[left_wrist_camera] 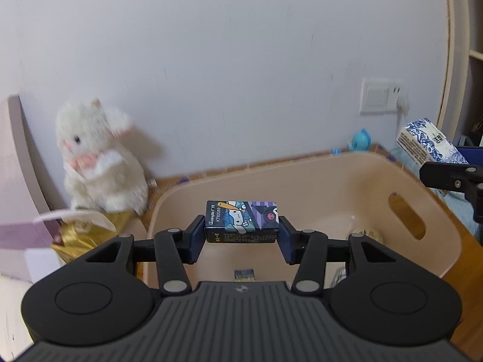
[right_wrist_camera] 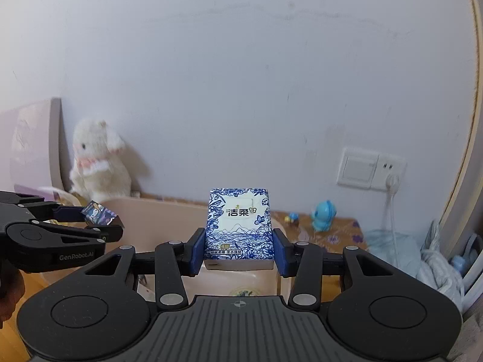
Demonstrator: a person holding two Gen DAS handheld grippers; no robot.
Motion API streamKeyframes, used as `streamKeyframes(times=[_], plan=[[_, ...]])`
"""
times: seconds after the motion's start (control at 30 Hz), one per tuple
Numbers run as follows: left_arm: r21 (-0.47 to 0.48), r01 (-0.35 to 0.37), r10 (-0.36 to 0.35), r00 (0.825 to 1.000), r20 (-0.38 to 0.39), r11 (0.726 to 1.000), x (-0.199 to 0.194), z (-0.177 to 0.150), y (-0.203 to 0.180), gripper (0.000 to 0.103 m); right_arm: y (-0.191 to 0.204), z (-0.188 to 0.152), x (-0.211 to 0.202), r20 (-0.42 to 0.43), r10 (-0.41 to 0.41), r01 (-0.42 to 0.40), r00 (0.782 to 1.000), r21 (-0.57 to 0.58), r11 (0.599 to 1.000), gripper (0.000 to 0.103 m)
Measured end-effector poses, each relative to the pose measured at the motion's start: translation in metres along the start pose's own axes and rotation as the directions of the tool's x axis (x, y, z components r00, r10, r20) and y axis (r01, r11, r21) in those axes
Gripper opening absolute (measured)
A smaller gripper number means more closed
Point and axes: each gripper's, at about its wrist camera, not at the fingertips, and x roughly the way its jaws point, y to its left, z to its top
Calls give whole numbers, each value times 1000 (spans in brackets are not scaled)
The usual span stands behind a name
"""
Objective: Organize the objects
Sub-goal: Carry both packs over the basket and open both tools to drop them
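Note:
My left gripper (left_wrist_camera: 240, 235) is shut on a small cartoon-printed box (left_wrist_camera: 241, 218) and holds it above the beige plastic basket (left_wrist_camera: 332, 169). The same box shows in the right wrist view (right_wrist_camera: 101, 215), in the left gripper (right_wrist_camera: 99, 221). My right gripper (right_wrist_camera: 239, 250) is shut on a blue-and-white tissue pack (right_wrist_camera: 238, 226), held over the basket's rim (right_wrist_camera: 169, 208). The tissue pack also shows at the right edge of the left wrist view (left_wrist_camera: 428, 141). A few small items lie on the basket floor (left_wrist_camera: 244, 274).
A white plush rabbit (left_wrist_camera: 96, 157) stands against the wall left of the basket, with a gold wrapped item (left_wrist_camera: 87, 232) and a pink box (left_wrist_camera: 18, 181) beside it. A blue toy (right_wrist_camera: 324, 214) sits on the wooden table. Wall socket (right_wrist_camera: 368, 169), crumpled cloth (right_wrist_camera: 422, 259) at right.

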Motion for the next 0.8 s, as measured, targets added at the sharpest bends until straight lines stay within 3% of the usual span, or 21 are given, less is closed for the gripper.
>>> streamKeyframes(times=[0.17, 0.3, 0.53, 0.73, 0.77, 0.8], plan=[[3, -12, 12, 994, -106, 1000, 26, -6, -3, 52, 5, -6, 32, -81, -4, 2, 997, -18, 1000, 43], [-14, 3, -6, 976, -216, 1000, 45, -13, -2, 52, 7, -17, 50, -141, -1, -2, 990, -17, 1000, 43], [16, 2, 2, 960, -280, 1000, 56, -15, -2, 52, 13, -30, 75, -266, 21, -33, 964, -39, 999, 44], [31, -6, 15, 955, -296, 999, 56, -14, -5, 53, 17, -27, 70, -268, 16, -30, 963, -48, 998, 45], [31, -7, 16, 957, -288, 1000, 54, -14, -5, 54, 18, -26, 67, -258, 5, -20, 966, -55, 998, 53], [28, -5, 13, 960, -281, 1000, 52, -13, -4, 56, 18, -25, 64, -246, 5, -20, 969, -60, 998, 55]])
